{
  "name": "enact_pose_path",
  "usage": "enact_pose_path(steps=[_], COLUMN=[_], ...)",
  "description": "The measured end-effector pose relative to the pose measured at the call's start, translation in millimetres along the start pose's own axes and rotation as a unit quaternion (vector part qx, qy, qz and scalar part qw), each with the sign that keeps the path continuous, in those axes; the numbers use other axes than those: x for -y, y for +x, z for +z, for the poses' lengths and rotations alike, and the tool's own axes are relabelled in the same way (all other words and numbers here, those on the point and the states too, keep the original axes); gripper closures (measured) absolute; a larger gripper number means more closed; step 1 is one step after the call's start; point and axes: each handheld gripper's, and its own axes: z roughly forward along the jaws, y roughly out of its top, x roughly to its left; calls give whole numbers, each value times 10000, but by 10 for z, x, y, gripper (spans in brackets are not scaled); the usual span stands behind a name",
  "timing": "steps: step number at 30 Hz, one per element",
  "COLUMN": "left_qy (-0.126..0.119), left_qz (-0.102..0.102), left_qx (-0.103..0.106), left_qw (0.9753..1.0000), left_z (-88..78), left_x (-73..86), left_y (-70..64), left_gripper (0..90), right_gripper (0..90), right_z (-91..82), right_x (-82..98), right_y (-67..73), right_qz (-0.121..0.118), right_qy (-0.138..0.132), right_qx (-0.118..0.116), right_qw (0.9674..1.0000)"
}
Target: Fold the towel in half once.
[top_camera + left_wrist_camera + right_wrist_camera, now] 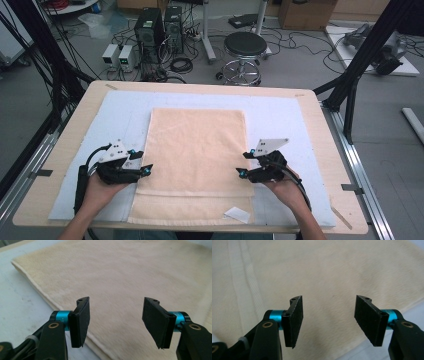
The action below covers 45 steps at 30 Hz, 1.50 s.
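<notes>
A cream towel lies flat on a pale blue mat, folded so that a lower layer sticks out toward the near edge. My left gripper sits at the towel's left edge, pointing inward, and it is open. In the left gripper view, the left gripper hovers over the towel with nothing between its pads. My right gripper is at the towel's right edge, also open. In the right gripper view, the right gripper frames bare towel.
The mat covers a wooden table. A small white tag lies at the towel's near right corner. Beyond the table stand a black stool, computer towers, cables and black frame posts.
</notes>
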Motion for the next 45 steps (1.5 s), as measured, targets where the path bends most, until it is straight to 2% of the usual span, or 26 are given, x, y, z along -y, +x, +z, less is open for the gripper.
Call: enact_pose_path(steps=[4,7,8,10,13,16,18,21,27,29,32,35,37,39,45], left_qy=[192,329,451,666,623,614,620,550,172,56,-97,-138,-86,-65,58], left_qz=[46,113,130,272,327,377,367,329,204,253,344,376,414,431,405], left_qx=[138,319,415,465,443,382,379,390,320,297,245,260,285,310,433], left_qw=[9997,9989,9980,9963,9965,9967,9967,9972,9991,9992,9991,9989,9987,9986,9982], left_z=[-32,-9,16,70,77,84,82,47,-113,-202,-336,-439,-483,-521,-615], left_x=[148,242,261,296,289,265,244,218,104,43,-38,-67,-42,9,172], left_y=[-91,-133,-140,-157,-164,-183,-181,-171,-163,-181,-224,-274,-322,-379,-553], left_gripper=[397,438,481,544,643,801,827,858,863,863,863,863,863,863,863], right_gripper=[438,496,523,605,719,810,842,860,863,863,863,862,861,861,860], right_z=[72,125,144,187,207,202,199,175,42,-18,-137,-230,-261,-281,-361], right_x=[132,214,231,268,308,304,292,255,125,74,-12,-76,-86,-61,75], right_y=[71,88,89,87,84,81,91,87,78,95,134,179,245,318,531], right_qz=[-4,20,26,43,75,32,6,-37,-92,-110,-257,-285,-344,-401,-349], right_qy=[119,264,334,447,365,378,390,387,170,95,-68,-152,-99,-93,-121], right_qx=[-132,-241,-284,-370,-406,-404,-400,-377,-360,-307,-218,-261,-306,-343,-572], right_qw=[9998,9994,9990,9983,9985,9985,9984,9985,9992,9994,9994,9991,9989,9986,9977])
